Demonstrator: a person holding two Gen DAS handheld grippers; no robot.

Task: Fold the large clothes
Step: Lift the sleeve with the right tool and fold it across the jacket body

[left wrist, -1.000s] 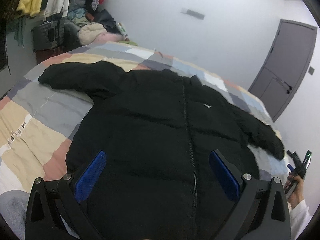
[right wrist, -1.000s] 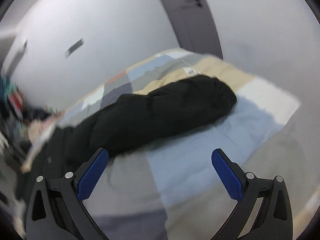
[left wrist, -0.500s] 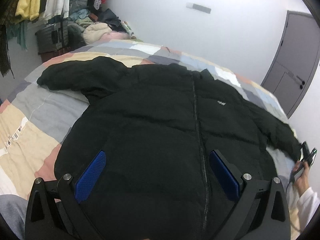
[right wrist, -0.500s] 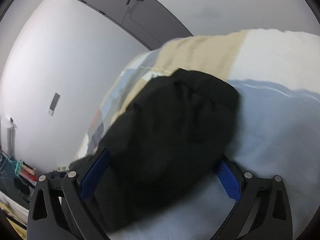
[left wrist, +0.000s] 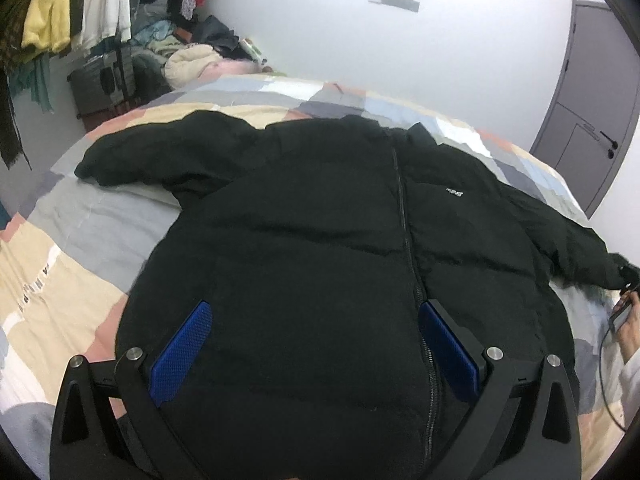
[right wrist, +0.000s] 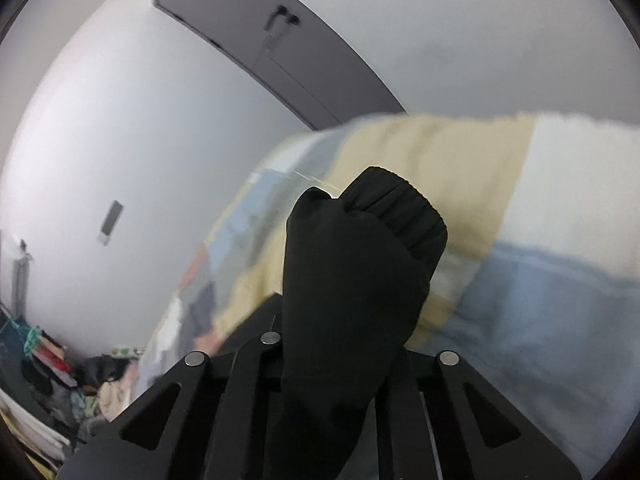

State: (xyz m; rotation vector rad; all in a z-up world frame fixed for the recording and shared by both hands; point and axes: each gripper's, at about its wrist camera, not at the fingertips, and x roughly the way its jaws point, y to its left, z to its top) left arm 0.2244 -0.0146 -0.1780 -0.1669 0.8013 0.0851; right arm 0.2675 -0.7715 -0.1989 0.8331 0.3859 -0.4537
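A large black puffer jacket [left wrist: 320, 260] lies front up and zipped on the patchwork quilt [left wrist: 80, 240], both sleeves spread out. My left gripper [left wrist: 315, 308] hovers open over the jacket's lower front, with nothing pinched between its blue pads [left wrist: 180, 352]. In the right wrist view my right gripper [right wrist: 340, 340] is shut on the end of the jacket's right sleeve [right wrist: 352, 280]. The ribbed cuff [right wrist: 400, 216] bunches up past the jaws and hides the pads. In the left wrist view that sleeve end and the hand [left wrist: 628, 328] sit at the far right edge.
Hanging clothes [left wrist: 80, 8], a dark suitcase [left wrist: 104, 84] and a heap of garments [left wrist: 192, 60] crowd the far left corner. A grey door [left wrist: 588, 120] stands at the right behind the bed. White walls close the room behind the bed.
My right gripper came forward over the sleeve end and shut on it; its view rolled. My left gripper sank a little toward the jacket's lower front and stayed open.
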